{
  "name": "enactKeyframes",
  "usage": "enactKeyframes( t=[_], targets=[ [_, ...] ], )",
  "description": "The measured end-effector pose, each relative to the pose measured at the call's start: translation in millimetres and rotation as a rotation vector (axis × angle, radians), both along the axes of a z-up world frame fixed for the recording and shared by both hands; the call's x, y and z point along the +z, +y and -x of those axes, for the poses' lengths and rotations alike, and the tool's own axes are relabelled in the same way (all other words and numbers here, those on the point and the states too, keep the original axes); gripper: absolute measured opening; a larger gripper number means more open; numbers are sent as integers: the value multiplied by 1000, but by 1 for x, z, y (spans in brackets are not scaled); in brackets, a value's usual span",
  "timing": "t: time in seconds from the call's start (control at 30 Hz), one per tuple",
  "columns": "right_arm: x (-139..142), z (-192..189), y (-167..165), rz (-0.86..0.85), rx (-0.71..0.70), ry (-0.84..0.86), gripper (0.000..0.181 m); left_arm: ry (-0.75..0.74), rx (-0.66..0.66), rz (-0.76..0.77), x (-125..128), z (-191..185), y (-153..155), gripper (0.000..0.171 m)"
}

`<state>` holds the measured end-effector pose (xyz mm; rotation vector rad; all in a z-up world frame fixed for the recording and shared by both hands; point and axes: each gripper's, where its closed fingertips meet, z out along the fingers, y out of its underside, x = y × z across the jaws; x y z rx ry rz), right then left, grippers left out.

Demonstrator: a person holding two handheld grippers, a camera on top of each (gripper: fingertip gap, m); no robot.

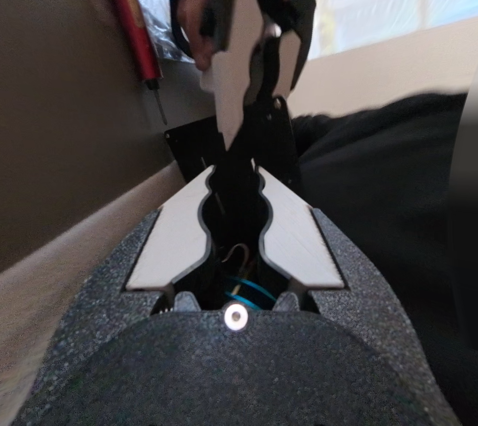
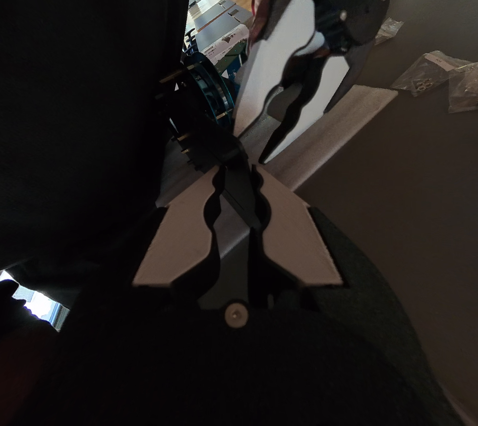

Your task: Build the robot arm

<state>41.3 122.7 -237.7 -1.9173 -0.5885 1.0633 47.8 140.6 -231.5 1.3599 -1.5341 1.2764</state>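
On the beige table (image 1: 64, 245), both tools grip a black plate (image 1: 196, 144).

Your left gripper (image 1: 234, 170) clamps a black plate (image 1: 196, 147). Your right gripper (image 1: 232, 139) grips its far edge. A red screwdriver (image 1: 132, 20) lies beyond.

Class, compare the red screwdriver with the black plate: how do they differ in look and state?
The red screwdriver is slim and rod-like; the black plate is flat and broad. The screwdriver lies untouched, away from both grippers; the plate sits clamped between the fingers of the right gripper.
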Motion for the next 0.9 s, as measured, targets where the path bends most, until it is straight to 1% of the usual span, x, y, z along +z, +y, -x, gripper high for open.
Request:
enactKeyframes(
  t=[0.03,0.07,0.17,0.2,0.23,0.3,0.33,0.37,0.43,0.47,0.57,0.63,0.67,0.73,0.87,0.9],
  targets=[
    [0,0,0,-1,0,-1,20,70,32,37,1,-4,-1,28],
    [0,0,0,0,1,-2,20,105,46,61,3,-6,-3,27],
    [0,0,0,2,2,-9,19,169,49,102,7,-6,-10,16],
    [0,0,0,2,1,-10,19,187,54,99,6,-7,-11,15],
    [0,0,0,0,0,-12,19,198,56,96,4,-8,-11,10],
    [0,0,0,0,0,-10,19,215,58,124,3,-9,-11,7],
    [0,0,0,-2,0,-10,20,195,49,132,3,-8,-11,6],
    [0,0,0,-4,-2,-10,20,128,19,125,4,-7,-11,6],
    [0,0,0,-7,-1,-6,19,-74,-44,62,4,-5,-11,6],
    [0,0,0,-8,-2,-8,20,-220,-86,21,4,-3,-11,6],
    [-2,0,0,-8,-1,-21,20,-774,-257,-144,1,4,-12,6],
    [-2,-1,-1,-5,-3,-22,19,-1175,-361,-296,-2,4,-13,5],
    [-2,-1,-1,-2,-1,-21,19,-1348,-396,-372,-3,4,-13,4],
    [-2,0,-2,2,-2,-26,19,-1673,-438,-518,-3,4,-14,3],
    [-2,0,-2,3,0,-29,19,-2298,-490,-762,3,1,-12,2],
    [-2,0,-2,3,1,-27,19,-2396,-496,-795,4,1,-12,3]
  ],
)
